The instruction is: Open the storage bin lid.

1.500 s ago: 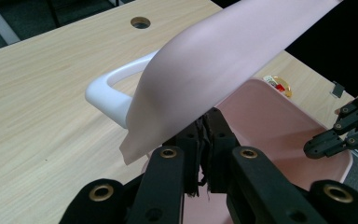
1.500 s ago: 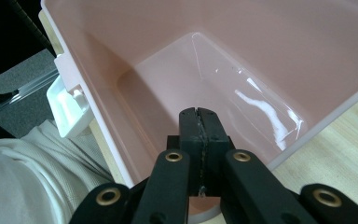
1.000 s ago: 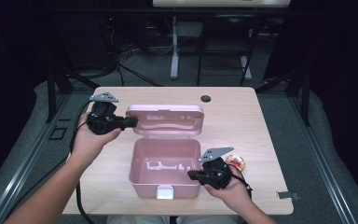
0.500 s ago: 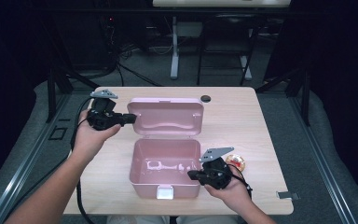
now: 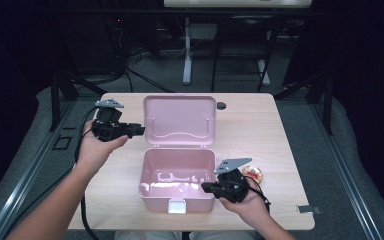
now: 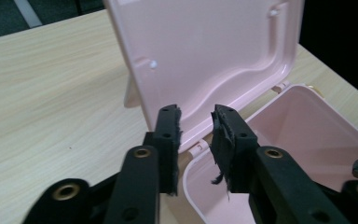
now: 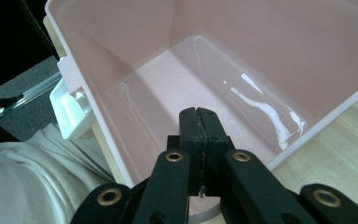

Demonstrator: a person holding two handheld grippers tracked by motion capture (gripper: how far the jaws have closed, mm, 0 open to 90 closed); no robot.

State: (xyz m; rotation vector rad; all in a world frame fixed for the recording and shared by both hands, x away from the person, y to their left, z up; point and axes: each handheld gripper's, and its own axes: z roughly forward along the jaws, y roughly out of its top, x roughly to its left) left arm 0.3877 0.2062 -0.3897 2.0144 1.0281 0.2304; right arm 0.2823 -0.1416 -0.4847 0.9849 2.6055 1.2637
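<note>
Gripping nothing, black two-jaw left gripper [image 5: 139, 130] held level in the left hand [image 5: 96, 150] at about 9 o'clock on the pale wooden table [image 5: 265, 125], jaws just now opening and parted by a clear gap, pads [image 6: 223, 140] frayed and bare. Pointing toward 3 o'clock at the raised pink plastic lid [image 5: 180, 120], with the lid's left edge just beside the jaw tips and apart from them. Standing nearly upright behind the hinge, lid inner face turned toward 6 o'clock. Seen from the left gripper view, lid [image 6: 205, 51] rising beyond the tips at 12 o'clock and the open tub [image 6: 303, 135] lying at 3 to 4 o'clock.

Pressed flat together with nothing between, jaws of the black right gripper [image 5: 207, 188], held in the right hand [image 5: 250, 202] near 5 o'clock on the table. Resting at the right front rim of the open rectangular pink plastic box [image 5: 177, 175], tips aimed toward 9 o'clock across the rim. Seen from the right gripper view, right gripper [image 7: 198, 116] over the glossy box interior [image 7: 242, 60], white front latch [image 7: 70, 109] at 9 o'clock. Lying just beyond the right gripper at 2 o'clock, small round orange-and-red item [image 5: 253, 173], too blurred to identify.
</note>
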